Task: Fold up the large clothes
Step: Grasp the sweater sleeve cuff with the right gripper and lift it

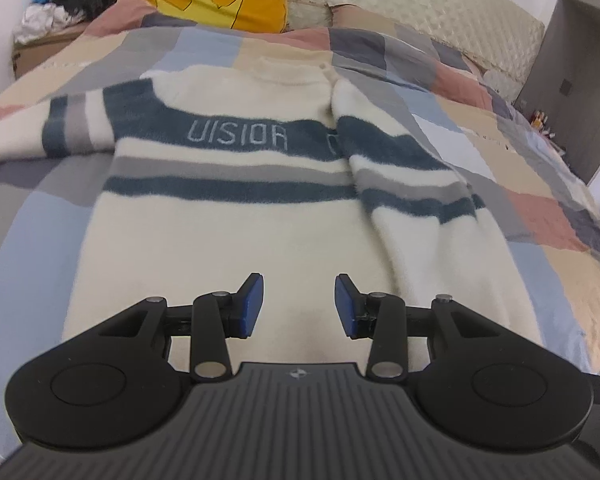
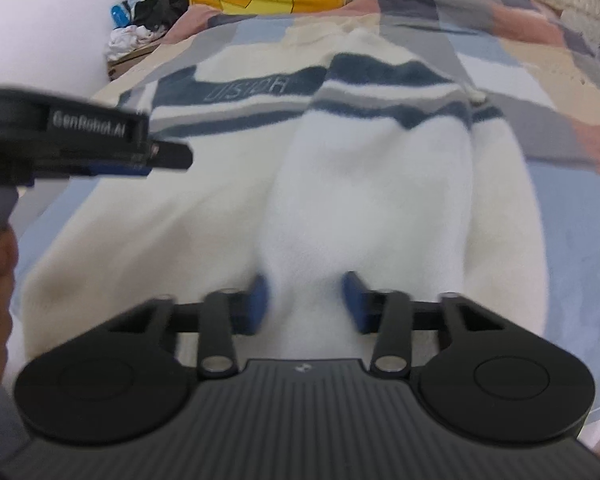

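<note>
One sweater [image 1: 236,216], cream with blue and grey stripes, lies flat on the bed [image 1: 500,152], one sleeve folded over its front. Knitted lettering across the chest reads "UISIOR". Left gripper [image 1: 299,306]: jaws partly open, nothing between them, above the hem. It bears "GenRobot.AI" in the right view. Right gripper [image 2: 306,306]: jaws pressed on the white sleeve [image 2: 364,200] end.

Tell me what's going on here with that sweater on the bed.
A person with a gripper in each hand is folding a striped sweater laid flat on the patchwork bedspread. One sleeve is already folded across the body. The right gripper has a fold of that sleeve between its fingers. The left gripper hovers open above the hem.
</note>
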`<state>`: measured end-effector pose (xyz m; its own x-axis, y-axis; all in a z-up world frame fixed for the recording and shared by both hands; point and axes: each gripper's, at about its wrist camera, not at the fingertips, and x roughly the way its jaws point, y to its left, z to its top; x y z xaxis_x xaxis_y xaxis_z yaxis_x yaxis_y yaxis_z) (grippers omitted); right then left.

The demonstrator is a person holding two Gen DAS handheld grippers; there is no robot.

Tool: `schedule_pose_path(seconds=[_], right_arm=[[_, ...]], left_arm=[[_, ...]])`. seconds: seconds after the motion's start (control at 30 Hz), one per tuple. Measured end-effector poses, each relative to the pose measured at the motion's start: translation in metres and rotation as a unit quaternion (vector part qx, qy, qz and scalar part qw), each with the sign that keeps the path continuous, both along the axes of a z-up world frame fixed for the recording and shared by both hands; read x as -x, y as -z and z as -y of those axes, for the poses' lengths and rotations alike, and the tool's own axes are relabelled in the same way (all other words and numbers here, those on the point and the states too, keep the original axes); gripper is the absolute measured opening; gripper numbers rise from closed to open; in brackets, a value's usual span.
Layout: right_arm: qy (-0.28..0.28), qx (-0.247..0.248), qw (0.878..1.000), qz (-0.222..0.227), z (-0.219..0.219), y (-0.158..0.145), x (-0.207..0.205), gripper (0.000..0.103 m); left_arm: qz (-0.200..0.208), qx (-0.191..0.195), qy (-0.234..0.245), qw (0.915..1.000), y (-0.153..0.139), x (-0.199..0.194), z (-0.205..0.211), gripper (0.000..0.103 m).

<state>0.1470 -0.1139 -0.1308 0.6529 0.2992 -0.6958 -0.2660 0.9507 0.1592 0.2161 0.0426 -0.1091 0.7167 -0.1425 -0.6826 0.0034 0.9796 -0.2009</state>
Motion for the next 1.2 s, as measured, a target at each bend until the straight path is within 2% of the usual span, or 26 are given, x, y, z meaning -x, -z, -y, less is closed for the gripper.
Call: schedule_pose_path(seconds=[0.03,0.17,0.3,0.43,0.53,0.63,0.73,0.83,1.0,1.1,1.2], right_arm=[[0.004,-0.002,1.0,0.004,0.001,-0.002,0.0,0.026],[0.036,-0.001,0.998,0.047,0.009,-0.02,0.004,0.016],[0.066,0.011,0.995,0.081,0.024,-0.042,-0.004,0.015],[0.09,0.021,0.991,0.096,0.054,-0.071,-0.035,0.014],[0.102,0.083,0.982,0.139,0.073,-0.097,-0.063,0.014],[0.125,0.118,0.973,0.154,0.103,-0.118,-0.104,0.013],[0.153,0.141,0.965,0.161,0.136,-0.135,-0.147,0.013],[0.182,0.156,0.958,0.156,0.17,-0.15,-0.187,0.013],[0.238,0.176,0.942,0.159,0.227,-0.176,-0.255,0.013],[0.276,0.186,0.932,0.144,0.262,-0.171,-0.293,0.012],[0.301,0.211,0.924,0.109,0.293,-0.145,-0.332,0.011]], left_arm=[[-0.002,0.005,-0.002,1.0,0.002,0.001,-0.001,0.045],[-0.01,0.015,-0.01,0.9998,0.01,0.0,-0.006,0.045],[-0.009,0.038,-0.014,0.9991,0.013,0.002,-0.007,0.045],[-0.001,0.061,-0.016,0.998,0.015,0.0,-0.008,0.045],[-0.01,0.072,-0.006,0.9974,0.019,-0.005,-0.007,0.045],[-0.008,0.062,-0.002,0.9981,0.022,-0.006,-0.001,0.045],[-0.001,0.06,0.001,0.9982,0.024,-0.007,0.001,0.045],[0.025,0.08,-0.009,0.9964,0.024,-0.008,-0.003,0.045],[0.065,0.069,-0.037,0.9948,0.016,-0.015,-0.006,0.045],[0.07,0.074,-0.056,0.9932,0.02,-0.024,-0.013,0.045],[0.063,0.078,-0.071,0.9925,0.026,-0.038,-0.02,0.045]])
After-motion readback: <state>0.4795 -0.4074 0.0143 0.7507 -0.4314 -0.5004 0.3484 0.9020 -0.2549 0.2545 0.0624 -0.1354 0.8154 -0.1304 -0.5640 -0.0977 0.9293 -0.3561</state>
